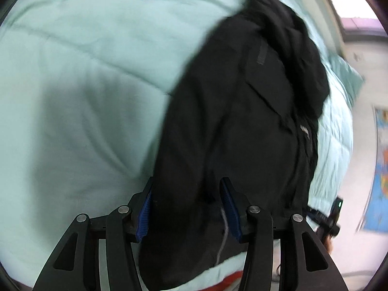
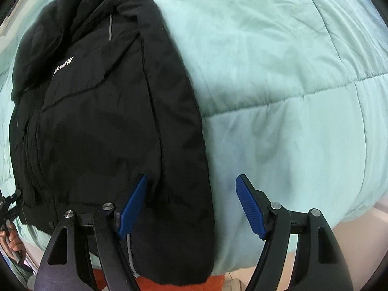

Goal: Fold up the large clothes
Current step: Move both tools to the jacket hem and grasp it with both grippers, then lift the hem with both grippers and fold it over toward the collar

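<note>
A large black padded jacket (image 1: 242, 111) lies lengthwise on a mint-green quilt (image 1: 84, 84), hood at the far end. My left gripper (image 1: 186, 189) is open, its blue-padded fingers (image 1: 228, 203) on either side of the jacket's near hem and folded sleeve, not clamped. In the right wrist view the jacket (image 2: 97, 121) shows white chest lettering and its sleeve folded along the right edge. My right gripper (image 2: 191, 189) is open wide above the jacket's right hem edge, its left finger (image 2: 132, 206) over the fabric and its right finger (image 2: 249, 208) over the quilt (image 2: 278, 84).
The quilt covers a bed whose near edge runs below both grippers. A wall with a window (image 1: 351, 12) and a colourful poster (image 1: 378, 169) lies to the right in the left wrist view. The left gripper and a hand (image 2: 9, 232) show at the right wrist view's left edge.
</note>
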Tool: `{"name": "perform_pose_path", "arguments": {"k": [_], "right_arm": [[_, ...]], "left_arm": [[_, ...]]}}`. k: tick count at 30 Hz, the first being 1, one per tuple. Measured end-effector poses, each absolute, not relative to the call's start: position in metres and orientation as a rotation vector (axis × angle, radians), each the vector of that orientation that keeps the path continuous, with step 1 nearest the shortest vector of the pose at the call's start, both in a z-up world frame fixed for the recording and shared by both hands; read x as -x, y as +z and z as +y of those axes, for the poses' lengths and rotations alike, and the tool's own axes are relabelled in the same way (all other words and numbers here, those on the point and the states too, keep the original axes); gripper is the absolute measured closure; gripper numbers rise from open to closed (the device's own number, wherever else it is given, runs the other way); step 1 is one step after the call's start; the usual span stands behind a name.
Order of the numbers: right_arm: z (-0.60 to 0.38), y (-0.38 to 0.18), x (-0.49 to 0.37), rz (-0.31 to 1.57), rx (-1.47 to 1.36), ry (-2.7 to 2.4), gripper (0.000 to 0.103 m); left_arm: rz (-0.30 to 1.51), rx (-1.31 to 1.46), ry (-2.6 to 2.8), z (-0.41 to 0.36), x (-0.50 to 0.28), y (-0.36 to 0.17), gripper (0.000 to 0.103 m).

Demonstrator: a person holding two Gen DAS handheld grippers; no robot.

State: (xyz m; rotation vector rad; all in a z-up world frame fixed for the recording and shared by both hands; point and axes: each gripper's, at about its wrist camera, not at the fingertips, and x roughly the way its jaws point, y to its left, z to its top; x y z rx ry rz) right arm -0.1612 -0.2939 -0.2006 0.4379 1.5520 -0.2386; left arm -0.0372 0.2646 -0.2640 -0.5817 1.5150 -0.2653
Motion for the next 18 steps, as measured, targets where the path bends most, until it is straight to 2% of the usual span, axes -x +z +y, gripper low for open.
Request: {"name": "perform_pose_path", "arguments": {"k": [4,8,9,10,12,13,14,15,18], "right_arm": [[-0.304,-0.198,0.183,1.546,-0.491,-0.205,0.027],[-0.314,-0.205,0.198,1.529,-0.626,-0.200,0.027],[-0.314,-0.208,0.200,1.529,-0.646,-0.191,0.031],[-0.311,-0.211,0.201,1.532,-0.660,-0.175,0.042],[-0.304,-0.213,0.199,1.538,-0.663,-0.127,0.050],[-0.298,-0.210,0.198,1.541,-0.639,-0.118,0.058],[-0.293,-0.203,0.197,1.537,-0.596,-0.107,0.060],[-0.292,-0.195,0.193,1.528,-0.571,-0.095,0.060],[-0.292,-0.177,0.194,1.516,-0.565,-0.044,0.060]], "left_arm": [[1.469,0.583,-0.350,0.258,0.039,-0.244,0.051],[1.458,0.710,-0.388,0.272,0.040,-0.249,0.050],[1.466,0.742,-0.387,0.276,0.040,-0.255,0.050],[1.475,0.760,-0.380,0.277,0.042,-0.260,0.050],[1.484,0.764,-0.367,0.277,0.045,-0.263,0.052],[1.467,0.769,-0.381,0.276,0.047,-0.259,0.067],[1.443,0.796,-0.419,0.274,0.048,-0.253,0.080],[1.407,0.843,-0.470,0.273,0.048,-0.245,0.083],[1.362,0.881,-0.555,0.271,0.042,-0.227,0.082]]}}
